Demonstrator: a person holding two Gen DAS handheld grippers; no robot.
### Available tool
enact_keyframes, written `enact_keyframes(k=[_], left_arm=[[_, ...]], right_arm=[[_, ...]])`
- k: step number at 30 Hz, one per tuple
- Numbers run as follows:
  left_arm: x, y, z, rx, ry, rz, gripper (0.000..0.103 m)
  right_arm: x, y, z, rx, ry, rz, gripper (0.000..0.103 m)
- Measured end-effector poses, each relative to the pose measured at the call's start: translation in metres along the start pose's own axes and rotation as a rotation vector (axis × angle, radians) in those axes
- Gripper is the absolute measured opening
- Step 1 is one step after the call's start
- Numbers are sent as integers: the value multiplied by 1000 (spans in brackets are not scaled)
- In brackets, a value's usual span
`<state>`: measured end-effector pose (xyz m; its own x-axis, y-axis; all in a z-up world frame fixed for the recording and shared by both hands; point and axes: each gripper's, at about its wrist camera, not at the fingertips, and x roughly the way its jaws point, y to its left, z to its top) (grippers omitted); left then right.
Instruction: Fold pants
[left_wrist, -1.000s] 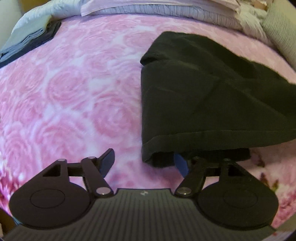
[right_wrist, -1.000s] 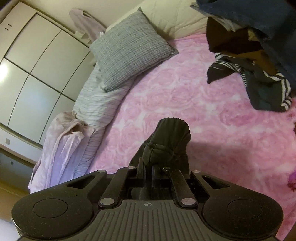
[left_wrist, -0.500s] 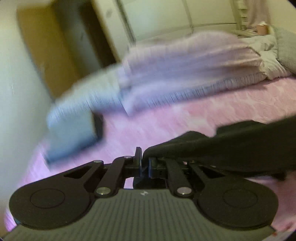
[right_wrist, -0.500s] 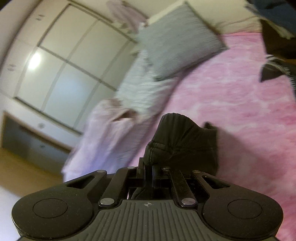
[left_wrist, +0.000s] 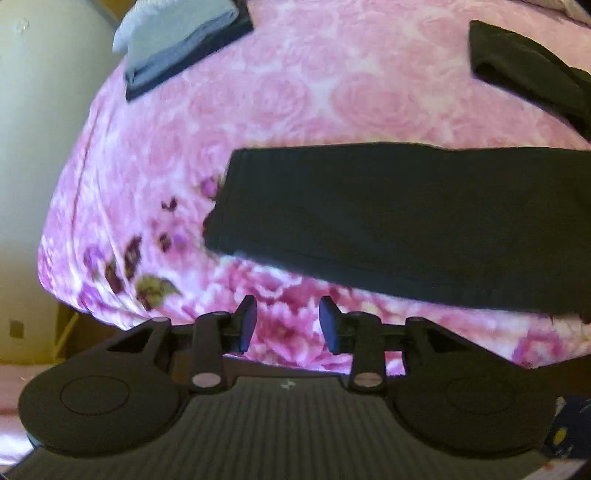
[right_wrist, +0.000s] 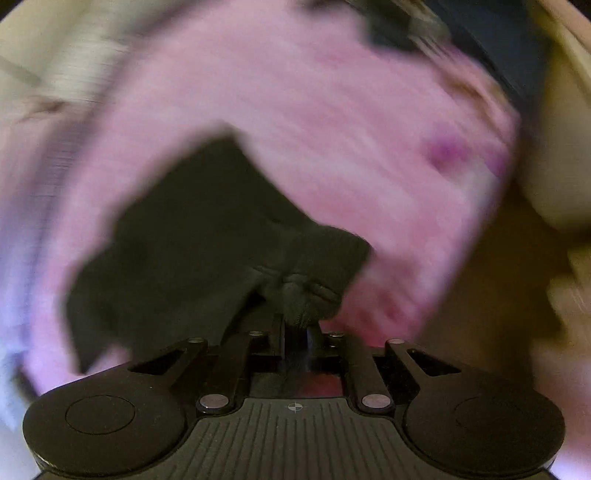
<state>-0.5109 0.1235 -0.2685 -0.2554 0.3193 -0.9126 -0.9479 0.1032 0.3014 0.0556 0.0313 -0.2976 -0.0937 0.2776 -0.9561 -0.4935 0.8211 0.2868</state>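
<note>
Black pants (left_wrist: 388, 218) lie as a long flat band across the pink rose-patterned bed cover (left_wrist: 295, 92), near its front edge. Another stretch of the same black cloth (left_wrist: 528, 70) runs off at the upper right. My left gripper (left_wrist: 288, 321) hangs open just in front of the band, nothing between its blue pads. In the blurred right wrist view, my right gripper (right_wrist: 295, 328) is shut on a bunched edge of the black pants (right_wrist: 192, 236), which spread out to the left over the pink cover.
A folded grey and dark stack of clothes (left_wrist: 181, 44) sits at the bed's far left corner. A pale wall (left_wrist: 33, 147) drops beside the bed's left edge. Dark clothing (right_wrist: 424, 33) lies at the far side in the right view.
My left gripper has let go of the pants and opened; the cloth now lies flat in front of it. The right gripper, still clamped, has swung down fast toward the bed.
</note>
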Motion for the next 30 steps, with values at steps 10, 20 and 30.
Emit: enact_keyframes(k=[10,20,30], left_arm=[[27,-51,102,-64,-158,-374,52],[94,-173,192,17,-167,-417,52],[134,-201,240,-47,-231,-459,45]], right_arm=[[-13,42,1,-44,-189,-23,29],[-58,20,48,-109,-185,-123,32],[34,33,135,-101,-290,130,53]])
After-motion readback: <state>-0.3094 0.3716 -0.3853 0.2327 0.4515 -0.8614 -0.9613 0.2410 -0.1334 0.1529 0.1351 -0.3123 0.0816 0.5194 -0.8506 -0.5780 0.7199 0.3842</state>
